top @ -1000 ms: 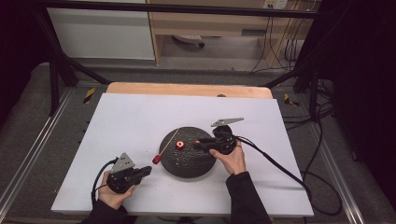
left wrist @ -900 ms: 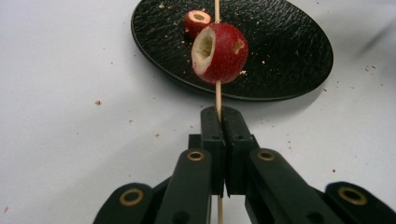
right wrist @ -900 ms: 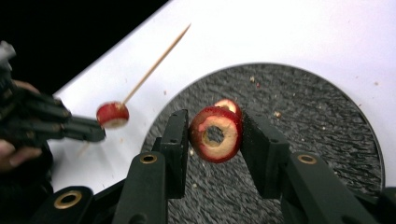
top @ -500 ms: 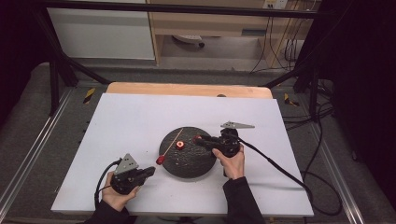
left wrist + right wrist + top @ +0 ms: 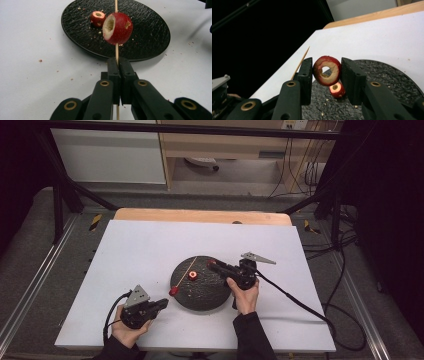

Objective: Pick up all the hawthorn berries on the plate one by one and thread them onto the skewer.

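High view: left claw (image 5: 161,303) clamped on skewer (image 5: 187,270), which runs ahead of it over black plate (image 5: 200,297) on white counter (image 5: 145,250); right claw (image 5: 212,264) above the plate.
Left gripper view: red fruit (image 5: 117,28) threaded just beyond the claw.
Right gripper view: right claw (image 5: 326,72) clamped on cored fruit ring (image 5: 327,70); smaller piece (image 5: 337,90) below on plate.

From my seat, the skewer (image 5: 116,51) runs off the left gripper view's top edge, its lower stretch hidden between the jaws.
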{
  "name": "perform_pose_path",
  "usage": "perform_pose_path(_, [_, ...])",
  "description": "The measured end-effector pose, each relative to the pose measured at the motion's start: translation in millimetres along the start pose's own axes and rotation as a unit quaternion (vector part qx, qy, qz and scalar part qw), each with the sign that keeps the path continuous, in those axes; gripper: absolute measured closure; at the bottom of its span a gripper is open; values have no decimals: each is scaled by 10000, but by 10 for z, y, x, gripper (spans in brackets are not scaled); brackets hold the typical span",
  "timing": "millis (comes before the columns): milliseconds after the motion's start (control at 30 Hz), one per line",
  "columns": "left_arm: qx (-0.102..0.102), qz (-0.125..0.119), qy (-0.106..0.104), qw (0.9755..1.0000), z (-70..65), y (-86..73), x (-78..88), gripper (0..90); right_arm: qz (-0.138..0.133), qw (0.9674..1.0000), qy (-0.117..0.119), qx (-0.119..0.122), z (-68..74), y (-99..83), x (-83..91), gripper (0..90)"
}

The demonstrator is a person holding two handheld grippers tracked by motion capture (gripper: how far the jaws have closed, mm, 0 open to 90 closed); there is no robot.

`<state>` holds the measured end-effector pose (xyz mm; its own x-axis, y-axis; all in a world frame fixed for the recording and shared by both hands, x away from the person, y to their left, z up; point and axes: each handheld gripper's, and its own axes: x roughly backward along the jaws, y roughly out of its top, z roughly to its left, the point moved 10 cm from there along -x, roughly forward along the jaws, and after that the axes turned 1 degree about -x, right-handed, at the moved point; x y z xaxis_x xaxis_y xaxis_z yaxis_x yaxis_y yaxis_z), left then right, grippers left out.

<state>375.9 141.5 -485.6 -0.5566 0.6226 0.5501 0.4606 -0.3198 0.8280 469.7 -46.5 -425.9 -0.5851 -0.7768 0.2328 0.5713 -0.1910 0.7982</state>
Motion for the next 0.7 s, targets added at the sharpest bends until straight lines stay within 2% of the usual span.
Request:
perform_pose_path(333, [20, -43, 9, 10000, -36, 16, -25, 884, -610, 9980, 5, -144, 24, 113, -13, 634])
perform_pose_path(600, [50, -103, 4, 9999, -73, 43, -29, 884, -1113, 9936, -5, -181, 33, 225, 4, 634])
perform_pose_path(700, [68, -130, 9, 9999, -95, 53, -37, 884, -1224, 9922, 19, -236, 40, 250, 2, 634])
